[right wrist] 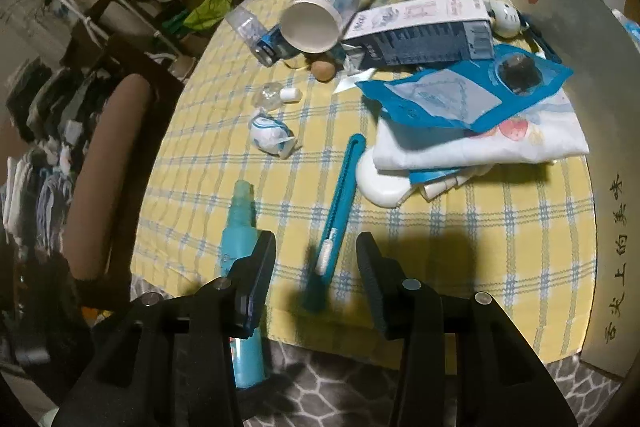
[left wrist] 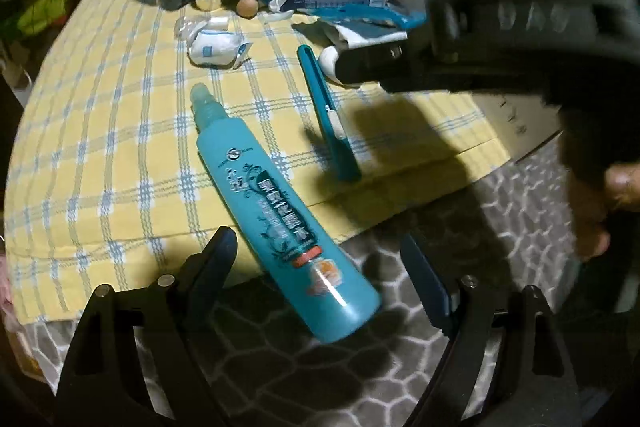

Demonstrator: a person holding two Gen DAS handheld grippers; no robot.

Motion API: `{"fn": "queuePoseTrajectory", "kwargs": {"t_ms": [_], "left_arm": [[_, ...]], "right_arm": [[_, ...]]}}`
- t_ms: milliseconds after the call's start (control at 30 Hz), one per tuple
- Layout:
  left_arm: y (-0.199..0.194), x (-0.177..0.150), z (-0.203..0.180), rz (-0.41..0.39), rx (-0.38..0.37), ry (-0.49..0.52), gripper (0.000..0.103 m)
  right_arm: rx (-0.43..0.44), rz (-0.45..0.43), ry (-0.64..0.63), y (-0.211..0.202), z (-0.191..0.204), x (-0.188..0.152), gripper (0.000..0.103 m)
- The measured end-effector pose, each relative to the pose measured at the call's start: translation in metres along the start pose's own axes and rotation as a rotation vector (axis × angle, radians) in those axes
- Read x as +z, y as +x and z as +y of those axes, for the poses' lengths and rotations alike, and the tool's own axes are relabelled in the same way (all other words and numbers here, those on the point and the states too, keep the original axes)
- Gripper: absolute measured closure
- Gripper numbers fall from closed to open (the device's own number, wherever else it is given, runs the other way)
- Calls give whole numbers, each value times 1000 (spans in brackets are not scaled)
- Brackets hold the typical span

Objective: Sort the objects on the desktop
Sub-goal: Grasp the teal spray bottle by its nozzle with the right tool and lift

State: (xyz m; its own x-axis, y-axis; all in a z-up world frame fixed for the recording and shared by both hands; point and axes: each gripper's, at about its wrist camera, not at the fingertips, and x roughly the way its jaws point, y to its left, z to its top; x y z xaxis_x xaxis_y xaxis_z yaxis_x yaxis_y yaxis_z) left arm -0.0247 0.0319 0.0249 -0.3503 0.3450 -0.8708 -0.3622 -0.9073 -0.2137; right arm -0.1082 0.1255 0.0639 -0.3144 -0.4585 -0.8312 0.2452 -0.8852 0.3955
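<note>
A: Where are we standing?
B: We are hovering the left gripper point(left wrist: 316, 267) released over the teal bottle point(left wrist: 280, 211) at the cloth's point(left wrist: 100, 107) edge.
A: And the right gripper point(right wrist: 316, 267)?
B: Released around the teal cutter point(right wrist: 340, 195); next we are likely closing.

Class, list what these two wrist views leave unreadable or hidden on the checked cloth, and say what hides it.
- Spray bottle: right view, its middle hidden behind the right gripper finger.
- White case: left view, mostly covered by the dark, blurred right gripper.
- Bottle label: left view, print too blurred to read.
- Cardboard box: right view, cut off by the frame edge.
</note>
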Motion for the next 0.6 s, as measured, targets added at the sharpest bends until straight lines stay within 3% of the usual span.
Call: {"fn": "queuePoseTrajectory", "kwargs": {"t_ms": [67,200,367,600], "left_arm": [[3,-3,-1,8,26,30,43],[-1,-12,6,1,27,34,51],[-11,-22,20,-27,5,-27,53],[-15,-24,25,-28,4,-25,53]], "right_arm": [[20,2,-11,1,5,-2,56],[78,56,-53,22,24,-3,56],[160,112,-31,45,31,-3,56],[281,116,166,70,-4,11,56]]}}
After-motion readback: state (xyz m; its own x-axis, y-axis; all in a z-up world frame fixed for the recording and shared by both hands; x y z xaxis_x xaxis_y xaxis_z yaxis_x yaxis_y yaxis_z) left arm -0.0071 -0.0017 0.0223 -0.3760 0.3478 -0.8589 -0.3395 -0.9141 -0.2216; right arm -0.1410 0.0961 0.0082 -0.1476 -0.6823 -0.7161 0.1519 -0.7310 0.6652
